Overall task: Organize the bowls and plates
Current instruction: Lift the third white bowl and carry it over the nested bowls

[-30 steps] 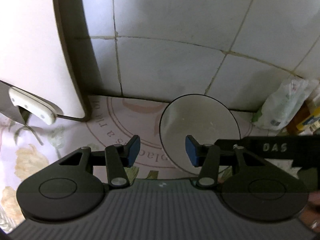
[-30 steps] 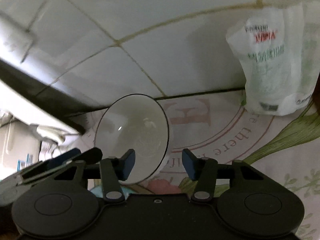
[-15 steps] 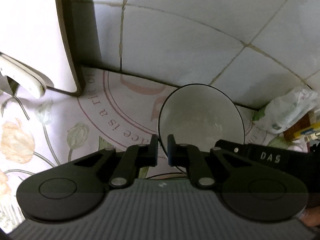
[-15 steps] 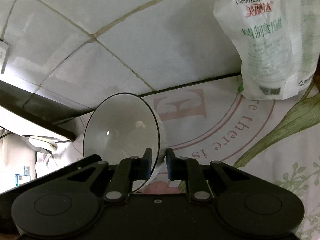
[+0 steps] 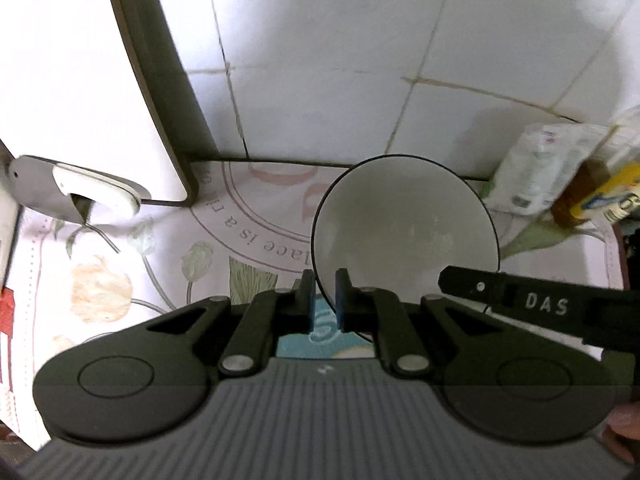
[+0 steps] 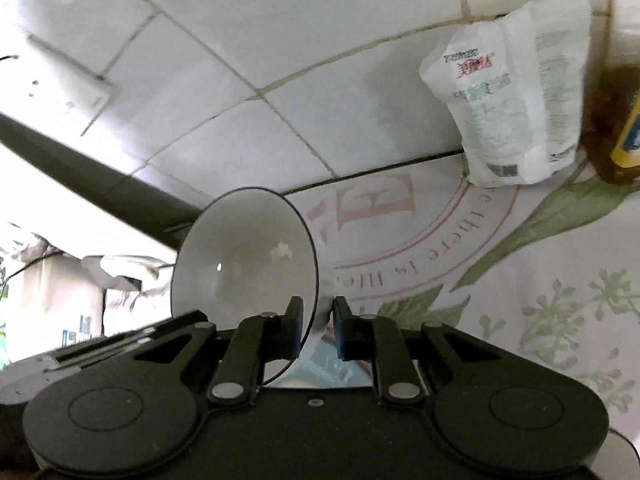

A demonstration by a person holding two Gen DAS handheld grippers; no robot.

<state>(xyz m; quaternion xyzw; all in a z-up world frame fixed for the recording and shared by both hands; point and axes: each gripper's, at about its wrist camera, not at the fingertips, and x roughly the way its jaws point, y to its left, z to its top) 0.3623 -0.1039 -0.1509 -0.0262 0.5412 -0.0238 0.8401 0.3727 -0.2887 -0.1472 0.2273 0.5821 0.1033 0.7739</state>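
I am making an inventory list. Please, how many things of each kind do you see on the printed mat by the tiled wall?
Bowls: 1, white bowl, both claws shut on its rim
Plastic bags: 1, white bag
Bottles: 1, amber bottle
Total: 3

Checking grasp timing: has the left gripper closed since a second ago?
Yes. The left gripper was open a second ago, fingers wide apart; now it is shut on the rim of the white bowl, which stands by the tiled wall.
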